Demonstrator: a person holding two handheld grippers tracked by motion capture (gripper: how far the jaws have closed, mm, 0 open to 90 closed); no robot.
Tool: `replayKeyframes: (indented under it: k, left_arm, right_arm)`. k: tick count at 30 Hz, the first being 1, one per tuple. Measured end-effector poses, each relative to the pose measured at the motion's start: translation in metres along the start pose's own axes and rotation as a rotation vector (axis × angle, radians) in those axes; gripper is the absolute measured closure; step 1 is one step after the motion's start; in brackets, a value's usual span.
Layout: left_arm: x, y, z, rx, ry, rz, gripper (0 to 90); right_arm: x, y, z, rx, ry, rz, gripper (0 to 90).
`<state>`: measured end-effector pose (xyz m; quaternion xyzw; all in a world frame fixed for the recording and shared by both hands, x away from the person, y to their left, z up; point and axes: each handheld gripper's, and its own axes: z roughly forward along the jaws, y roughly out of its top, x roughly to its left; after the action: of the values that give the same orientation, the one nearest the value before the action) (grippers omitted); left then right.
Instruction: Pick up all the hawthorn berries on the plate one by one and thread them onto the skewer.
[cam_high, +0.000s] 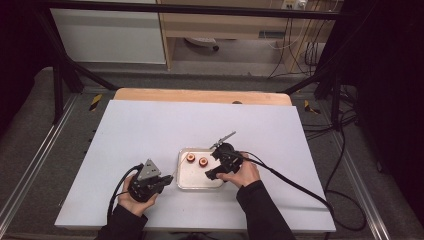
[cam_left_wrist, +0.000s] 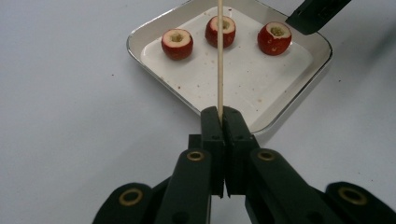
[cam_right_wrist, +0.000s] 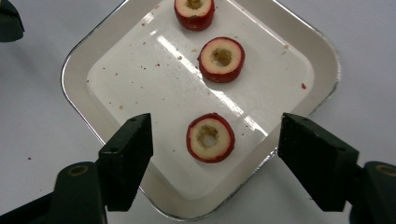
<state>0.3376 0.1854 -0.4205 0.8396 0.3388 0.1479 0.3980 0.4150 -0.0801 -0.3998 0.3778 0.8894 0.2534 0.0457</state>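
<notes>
1. Here, on a white table (cam_high: 150, 130), a square white tray (cam_high: 186, 181) with a shiny rim sits just ahead of the person's two hands.
2. The left gripper (cam_high: 167, 181) lies at about 9 o'clock from the tray, its tip close to the tray's near-left edge.
3. In the left gripper view its jaws stand pressed together, clamped on a thin wooden skewer (cam_left_wrist: 220, 60) that runs straight out toward 12 o'clock over the tray (cam_left_wrist: 285, 100).
4. In that view three cored red fruit pieces lie in a row across the far part of the tray; the skewer's line crosses in front of the middle piece (cam_left_wrist: 227, 31), but whether it touches it I cannot tell.
5. The right gripper (cam_high: 214, 164) hangs over the tray's right side, at about 3 o'clock from the two pieces seen in the high view.
6. In the right gripper view its jaws are apart, with the nearest fruit piece (cam_right_wrist: 210, 137) between them and touching neither pad.
7. That piece lies flat in the tray's near part, its hollowed core facing up.
8. A second piece (cam_right_wrist: 221, 59) lies at 12 o'clock from it, and a third (cam_right_wrist: 194, 13) farther on by the far rim.
</notes>
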Motion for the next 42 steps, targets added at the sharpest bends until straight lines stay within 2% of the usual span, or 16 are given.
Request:
replayKeyframes:
  k: [6,11,17,24,37,42]
  left_arm:
    - [-0.001,0.0,0.0,-0.004,-0.002,0.001,88.5]
    - [-0.001,0.001,0.001,0.001,-0.005,0.003,88.4]
    - [-0.001,0.001,0.001,0.003,-0.005,0.002,88.5]
    - [-0.002,0.0,0.001,0.004,-0.004,0.004,88.4]
    - [-0.002,0.001,0.001,0.001,-0.002,0.004,88.4]
    - [-0.002,0.001,0.0,-0.009,0.001,0.004,88.5]
  right_arm:
    - [-0.001,0.004,0.009,0.06,0.005,0.026,38.0]
    - [-0.003,0.005,0.015,0.089,0.018,0.074,46.4]
    - [-0.005,0.006,0.02,0.104,0.025,0.084,54.4]
    - [-0.005,0.005,0.023,0.118,0.028,0.098,59.2]
    - [-0.006,0.006,0.023,0.119,0.037,0.129,60.4]
    - [-0.006,0.007,0.014,0.078,0.068,0.154,60.5]
